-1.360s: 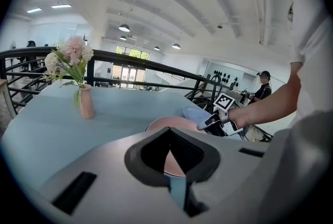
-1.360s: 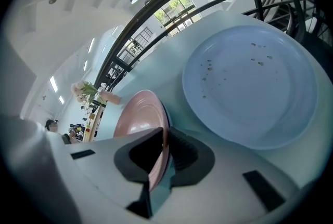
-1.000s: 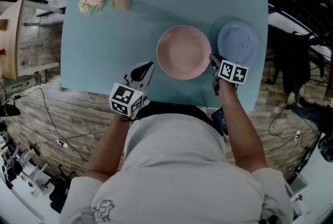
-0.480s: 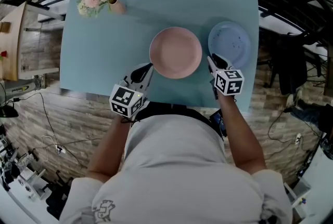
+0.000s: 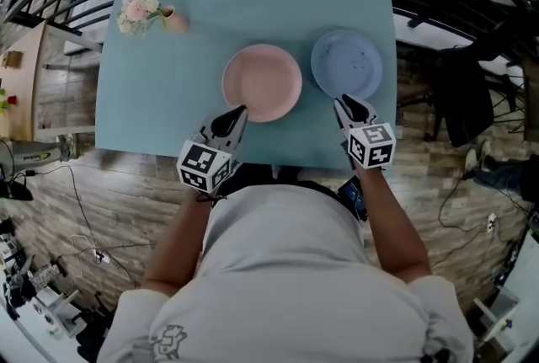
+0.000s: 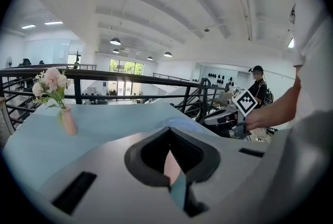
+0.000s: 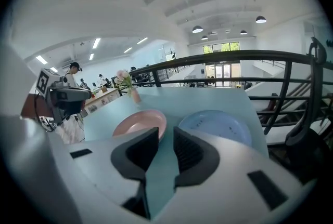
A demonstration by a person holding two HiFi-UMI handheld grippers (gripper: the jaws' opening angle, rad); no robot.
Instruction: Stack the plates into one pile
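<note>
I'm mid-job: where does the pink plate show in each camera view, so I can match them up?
Head view: pink plate mid-table, left of the blue plate.
Left gripper view: only a pink sliver, low centre.
Right gripper view: centre-left.
Shared landmark: the flower vase.

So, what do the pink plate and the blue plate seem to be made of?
The pink plate looks like glazed ceramic, or perhaps melamine: it has a smooth, even colour, a soft sheen and a raised rim. The blue plate is probably the same: its pale, smooth surface has small dark speckles, like a stoneware glaze. The look alone cannot settle ceramic or plastic.
</note>
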